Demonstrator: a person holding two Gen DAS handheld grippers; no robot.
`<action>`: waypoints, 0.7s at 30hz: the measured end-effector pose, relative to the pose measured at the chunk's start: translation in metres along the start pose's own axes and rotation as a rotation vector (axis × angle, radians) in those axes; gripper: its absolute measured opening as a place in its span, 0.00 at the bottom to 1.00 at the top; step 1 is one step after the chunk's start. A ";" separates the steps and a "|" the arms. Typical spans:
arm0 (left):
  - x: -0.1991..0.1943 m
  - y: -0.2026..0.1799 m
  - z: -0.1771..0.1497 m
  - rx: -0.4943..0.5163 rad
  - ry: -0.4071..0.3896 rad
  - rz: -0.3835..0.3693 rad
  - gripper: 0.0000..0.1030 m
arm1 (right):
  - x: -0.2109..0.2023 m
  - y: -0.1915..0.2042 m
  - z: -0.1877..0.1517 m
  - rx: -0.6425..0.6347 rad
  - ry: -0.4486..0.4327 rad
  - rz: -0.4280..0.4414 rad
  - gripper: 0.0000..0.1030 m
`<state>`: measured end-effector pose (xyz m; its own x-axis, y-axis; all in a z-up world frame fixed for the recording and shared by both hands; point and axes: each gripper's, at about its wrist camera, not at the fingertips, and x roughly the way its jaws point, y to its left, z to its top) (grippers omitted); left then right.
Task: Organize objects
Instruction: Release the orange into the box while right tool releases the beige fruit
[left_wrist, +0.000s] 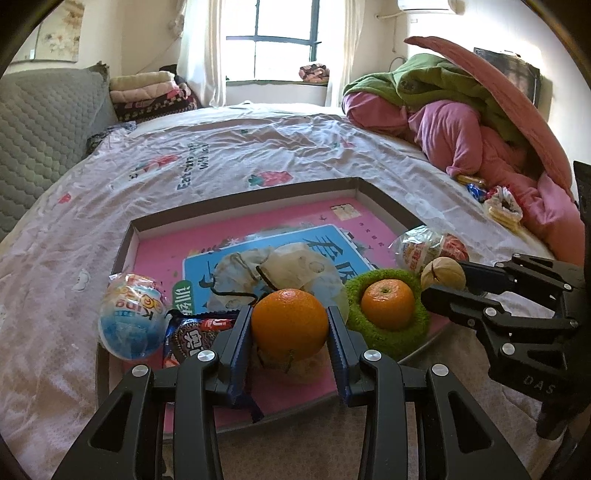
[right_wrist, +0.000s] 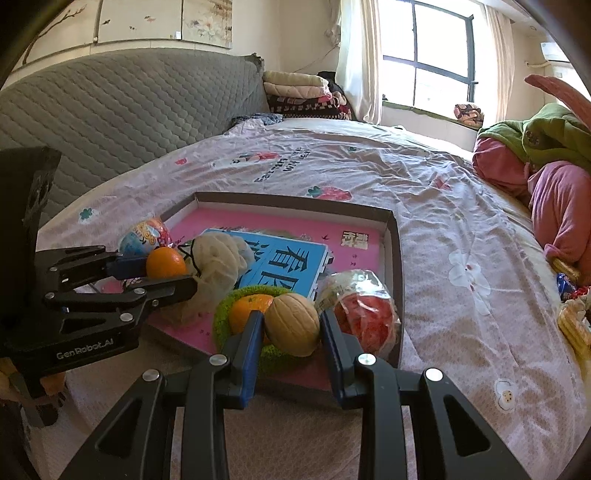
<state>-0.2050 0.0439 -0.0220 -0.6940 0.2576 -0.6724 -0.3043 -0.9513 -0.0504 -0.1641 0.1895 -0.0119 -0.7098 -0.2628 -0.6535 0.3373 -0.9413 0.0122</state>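
My left gripper (left_wrist: 290, 325) is shut on an orange (left_wrist: 290, 323) and holds it over the near part of a shallow box tray (left_wrist: 236, 201) with a pink floor; it also shows in the right wrist view (right_wrist: 166, 273) with the orange (right_wrist: 165, 262). My right gripper (right_wrist: 291, 325) is shut on a tan walnut-like ball (right_wrist: 291, 324), also seen in the left wrist view (left_wrist: 443, 275), beside a green fuzzy ring (left_wrist: 388, 332) that holds a second orange (left_wrist: 387, 299). In the tray lie a beige drawstring pouch (left_wrist: 280, 269), a blue card (left_wrist: 332, 240), a toy egg capsule (left_wrist: 131, 321), a cookie packet (left_wrist: 195, 334) and a wrapped red snack (right_wrist: 364, 310).
The tray lies on a bed with a pale printed sheet (left_wrist: 221, 155). A heap of pink and green bedding (left_wrist: 461, 122) is at the right, with loose snack packets (left_wrist: 498, 206) by it. A grey quilted headboard (right_wrist: 122, 107) and folded blankets (right_wrist: 299, 92) stand at the far side.
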 end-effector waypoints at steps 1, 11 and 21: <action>0.001 0.000 0.000 0.000 0.002 0.000 0.38 | 0.000 0.001 0.000 -0.003 0.001 0.000 0.31; 0.012 -0.002 0.001 0.000 0.012 -0.011 0.38 | 0.008 0.005 -0.006 -0.017 0.026 -0.011 0.31; 0.016 -0.005 -0.001 -0.010 0.034 -0.043 0.39 | 0.009 -0.001 -0.006 0.017 0.037 0.003 0.31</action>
<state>-0.2139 0.0523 -0.0327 -0.6578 0.2926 -0.6940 -0.3271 -0.9410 -0.0868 -0.1671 0.1893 -0.0221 -0.6854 -0.2580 -0.6809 0.3286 -0.9441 0.0270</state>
